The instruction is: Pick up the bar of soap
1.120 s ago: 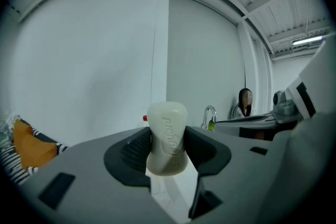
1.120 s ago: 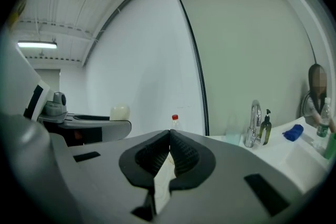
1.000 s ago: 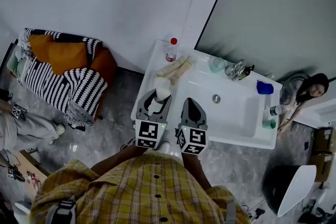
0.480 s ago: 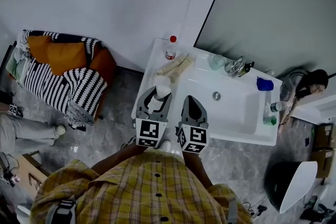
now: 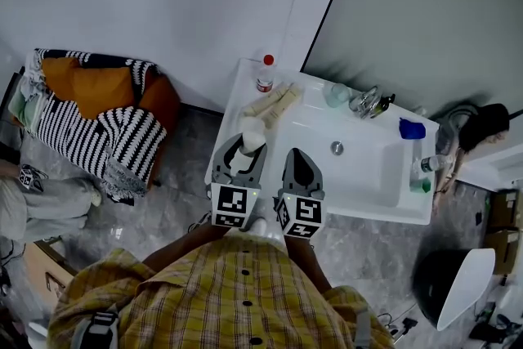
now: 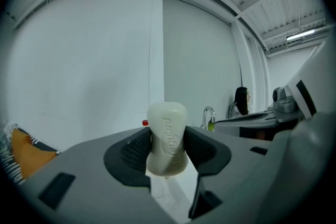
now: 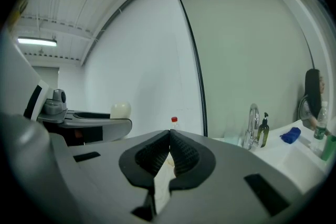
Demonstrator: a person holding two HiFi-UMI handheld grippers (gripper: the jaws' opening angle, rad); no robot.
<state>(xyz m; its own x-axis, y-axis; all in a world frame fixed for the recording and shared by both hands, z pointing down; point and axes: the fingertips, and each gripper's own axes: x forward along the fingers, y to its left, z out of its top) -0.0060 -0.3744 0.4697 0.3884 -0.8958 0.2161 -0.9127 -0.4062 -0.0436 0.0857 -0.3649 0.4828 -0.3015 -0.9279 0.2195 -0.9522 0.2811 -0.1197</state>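
The bar of soap (image 6: 167, 137) is pale cream and oval, and it stands upright, clamped between the ribbed pads of my left gripper (image 6: 168, 148). In the head view the soap (image 5: 252, 133) sits at the tip of the left gripper (image 5: 242, 151), held above the left end of the white sink counter (image 5: 245, 86). My right gripper (image 5: 297, 166) hovers beside it over the basin's near edge. In the right gripper view its jaws meet at the tips, shut with nothing between them (image 7: 169, 147); the soap (image 7: 120, 109) shows off to the left.
On the counter stand a red-capped bottle (image 5: 265, 75), two pale tubes (image 5: 273, 102), a tap (image 5: 365, 105) with a dark pump bottle, a blue cloth (image 5: 412, 131) and a green bottle (image 5: 419, 187). A striped blanket and orange cushion (image 5: 105, 106) lie left. A person's hair (image 5: 484, 125) shows far right.
Both grippers have stayed nearly in place with the soap still held. The person at the far right has shifted, and the figure at the left edge has moved slightly.
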